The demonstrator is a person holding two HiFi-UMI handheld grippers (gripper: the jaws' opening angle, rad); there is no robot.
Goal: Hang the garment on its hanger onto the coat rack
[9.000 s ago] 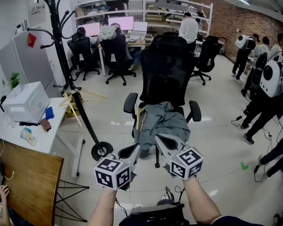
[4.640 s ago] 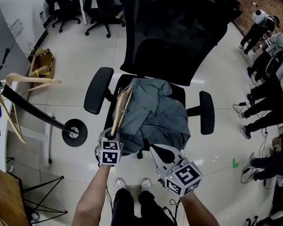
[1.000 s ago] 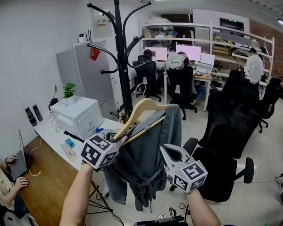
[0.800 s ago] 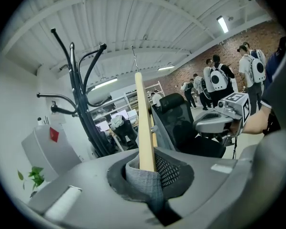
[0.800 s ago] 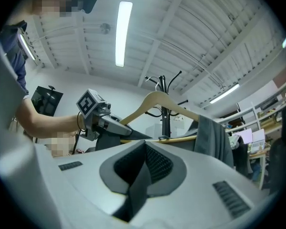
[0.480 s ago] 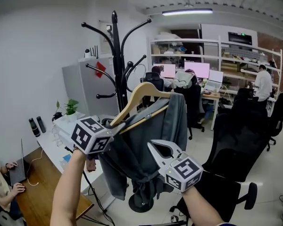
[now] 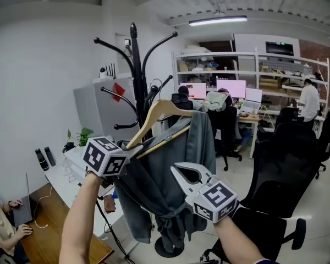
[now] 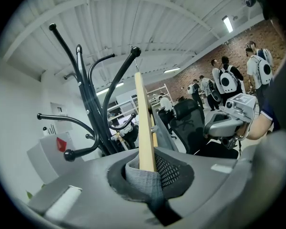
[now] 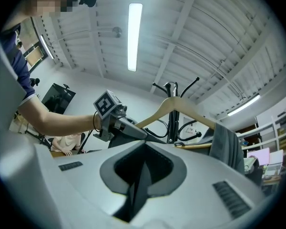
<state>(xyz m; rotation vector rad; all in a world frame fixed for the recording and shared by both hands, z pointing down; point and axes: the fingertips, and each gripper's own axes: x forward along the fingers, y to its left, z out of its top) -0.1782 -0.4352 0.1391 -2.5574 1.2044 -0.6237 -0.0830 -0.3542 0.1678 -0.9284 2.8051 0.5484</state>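
A wooden hanger (image 7: pixel 160 114) carries a grey garment (image 7: pixel 165 188) that hangs below it. My left gripper (image 7: pixel 133 148) is shut on the hanger's left end and a fold of the grey fabric (image 8: pixel 144 182), holding both up in the air. The black coat rack (image 7: pixel 136 76) stands just behind the hanger, its curved arms (image 8: pixel 93 111) above and left of it. The hanger's hook is hidden. My right gripper (image 7: pixel 176 172) floats in front of the garment, shut, with nothing between its jaws (image 9: pixel 142 165). In the right gripper view the hanger (image 9: pixel 181 104) crosses the rack (image 9: pixel 171 109).
A black office chair (image 7: pixel 289 169) stands at the right. A wooden table (image 7: pixel 44 227) with a seated person (image 7: pixel 1 224) is at the lower left, a white desk and grey cabinet (image 7: pixel 96 106) behind it. Shelves, monitors (image 7: pixel 234 88) and people fill the back.
Both grippers have risen, lifting the hanger and garment higher and closer to the rack's arms. The left grip on the hanger is unchanged.
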